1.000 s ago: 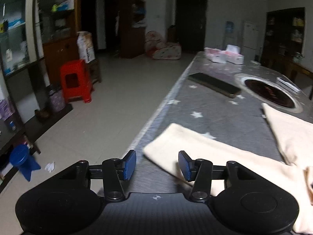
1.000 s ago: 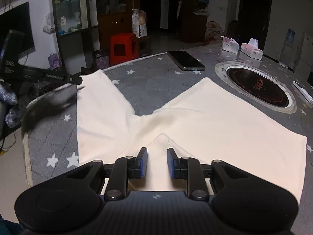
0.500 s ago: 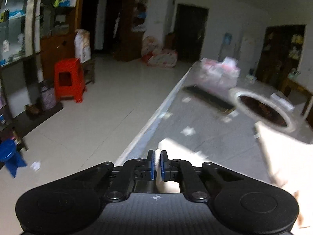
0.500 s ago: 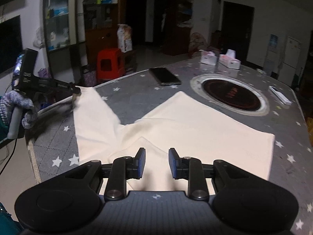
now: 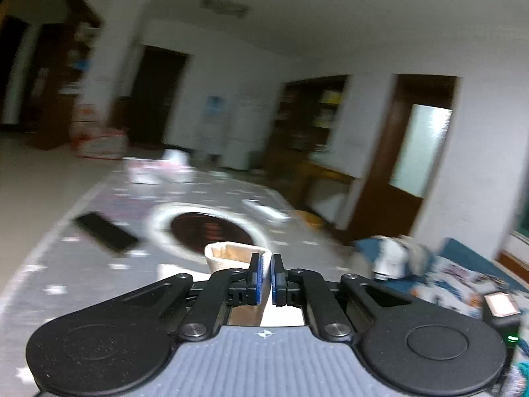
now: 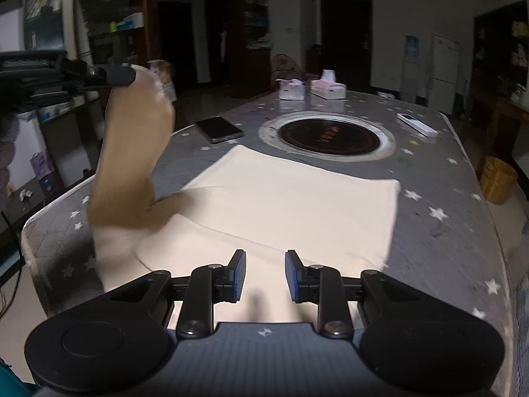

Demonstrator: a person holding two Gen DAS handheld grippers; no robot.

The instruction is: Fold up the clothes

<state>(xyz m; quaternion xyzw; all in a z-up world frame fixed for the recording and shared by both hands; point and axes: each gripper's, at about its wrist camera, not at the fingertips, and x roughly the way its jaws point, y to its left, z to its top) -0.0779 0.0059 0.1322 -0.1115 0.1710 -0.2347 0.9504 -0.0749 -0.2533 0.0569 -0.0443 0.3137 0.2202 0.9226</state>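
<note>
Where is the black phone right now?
In the right wrist view the black phone lies flat on the starry table, left of the round cooktop and just beyond the cream garment.

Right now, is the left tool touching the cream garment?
Touching. In the left wrist view the left tool is shut on a fold of the cream garment, and the cloth sits between its pads.

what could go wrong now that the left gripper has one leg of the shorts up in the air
The left gripper pinches only the hem of the shorts, so the cloth may slip free mid-swing. The right gripper hangs open above the waist, pinning nothing, so the shorts might drag and wrinkle. The lifted leg could brush the phone if it swings wide.
</note>
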